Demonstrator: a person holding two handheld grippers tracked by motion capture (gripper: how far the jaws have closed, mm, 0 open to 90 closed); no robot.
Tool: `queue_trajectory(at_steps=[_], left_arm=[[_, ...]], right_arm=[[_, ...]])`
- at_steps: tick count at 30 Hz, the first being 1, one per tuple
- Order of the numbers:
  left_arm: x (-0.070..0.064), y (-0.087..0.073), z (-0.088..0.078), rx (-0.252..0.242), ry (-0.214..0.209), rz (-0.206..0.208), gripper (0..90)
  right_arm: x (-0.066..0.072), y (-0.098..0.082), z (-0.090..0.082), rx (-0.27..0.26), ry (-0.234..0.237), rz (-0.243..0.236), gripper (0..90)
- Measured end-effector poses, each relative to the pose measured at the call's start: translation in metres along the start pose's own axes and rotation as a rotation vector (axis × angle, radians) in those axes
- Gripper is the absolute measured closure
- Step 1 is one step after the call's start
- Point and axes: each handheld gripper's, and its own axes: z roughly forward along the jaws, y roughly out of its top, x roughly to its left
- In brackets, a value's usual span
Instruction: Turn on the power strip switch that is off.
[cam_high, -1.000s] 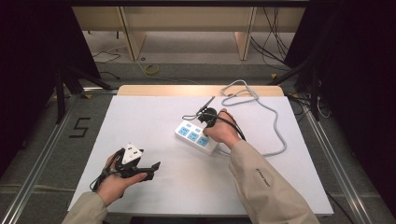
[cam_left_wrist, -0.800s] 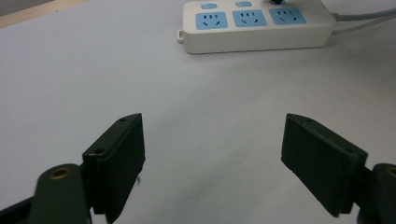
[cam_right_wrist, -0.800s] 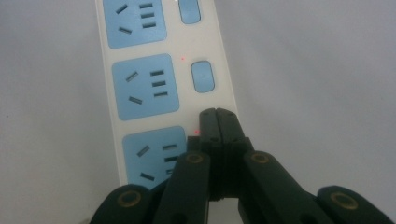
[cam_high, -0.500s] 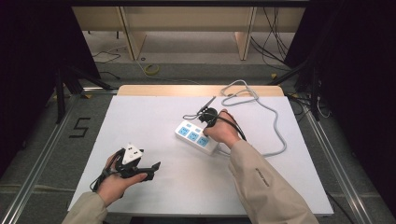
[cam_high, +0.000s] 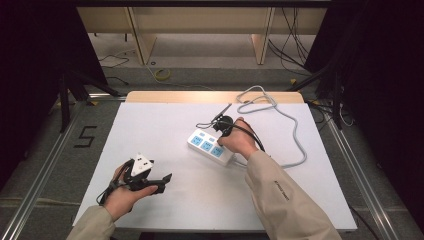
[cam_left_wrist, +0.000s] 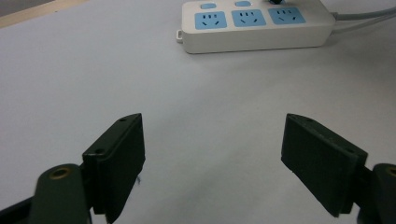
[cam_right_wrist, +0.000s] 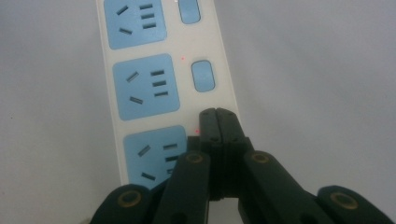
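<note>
Right gripper view is showing the right gripper (cam_right_wrist: 217, 122), jaws closed and empty, pressing down where the power strip's (cam_right_wrist: 140, 93) nearest switch should be; pushing straight down, steadily, should avoid sliding sideways.

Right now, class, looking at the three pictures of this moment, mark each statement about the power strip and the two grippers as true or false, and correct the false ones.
1. The right gripper has its jaws shut, tips over the power strip beside a switch. True.
2. The left gripper is shut on a plug. False: its jaws stand wide apart with nothing between them.
3. The power strip has three blue sockets. True.
4. The left gripper rests on the power strip. False: it is near the table front edge, well apart from the strip.
5. The strip's grey cable runs off towards the table's right side. True.
</note>
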Motion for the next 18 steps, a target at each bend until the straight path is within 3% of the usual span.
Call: queue_trajectory(at_steps=[7, 18], left_arm=[[0.0005, -0.0002, 0.0005, 0.003, -0.001, 0.0, 21.1], [0.0012, -0.0004, 0.0006, 0.005, 0.0, 0.002, 21.0]], right_arm=[[0.0017, 0.001, -0.0001, 0.007, -0.009, -0.008, 90.0], [-0.0019, -0.0007, 0.0, -0.012, 0.015, 0.013, 90.0]])
